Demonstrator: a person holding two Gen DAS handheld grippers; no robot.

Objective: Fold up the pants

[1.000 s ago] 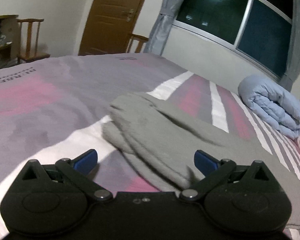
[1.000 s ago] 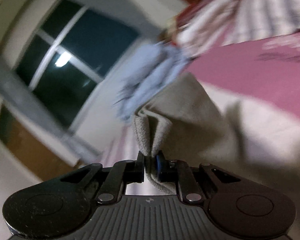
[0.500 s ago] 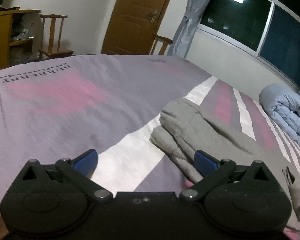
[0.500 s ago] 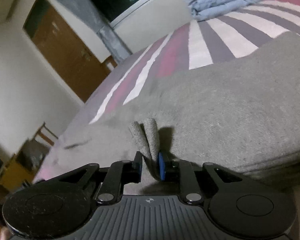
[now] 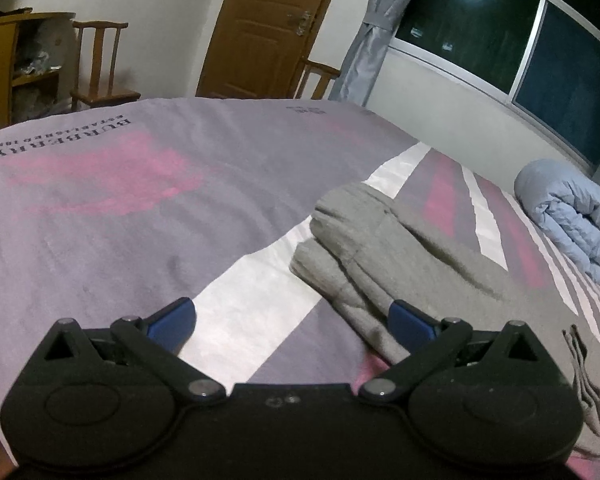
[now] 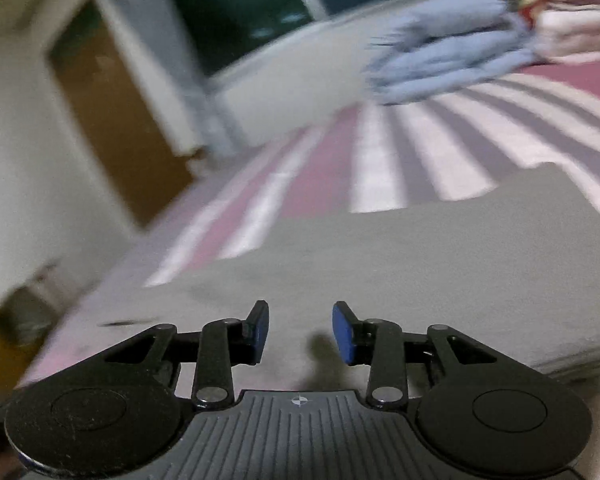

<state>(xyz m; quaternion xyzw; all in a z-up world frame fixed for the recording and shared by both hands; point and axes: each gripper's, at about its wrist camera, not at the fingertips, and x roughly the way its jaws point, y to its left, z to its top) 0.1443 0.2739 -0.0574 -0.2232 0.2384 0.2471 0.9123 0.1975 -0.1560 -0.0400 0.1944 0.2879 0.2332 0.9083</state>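
Note:
Grey pants [image 5: 384, 248] lie folded over on the striped bed cover, their rolled end toward the middle of the bed. My left gripper [image 5: 292, 316] stands wide open just short of them, its right fingertip beside the cloth and nothing between the pads. In the right wrist view the pants [image 6: 400, 268] spread flat and blurred ahead. My right gripper [image 6: 300, 330] hovers low over them; its jaws are opening and nothing is between them.
A rolled pale blue quilt [image 5: 568, 212] lies at the bed's far right under the window. Purple and pink bed cover [image 5: 140, 208] stretches left of the pants. Wooden chairs [image 5: 100, 64] and a door [image 5: 268, 28] stand beyond the bed.
My right gripper swung across the bed with a fold of the pants, laid it down and let go; its jaws parted. The left gripper drifted slightly back from the pants, staying open.

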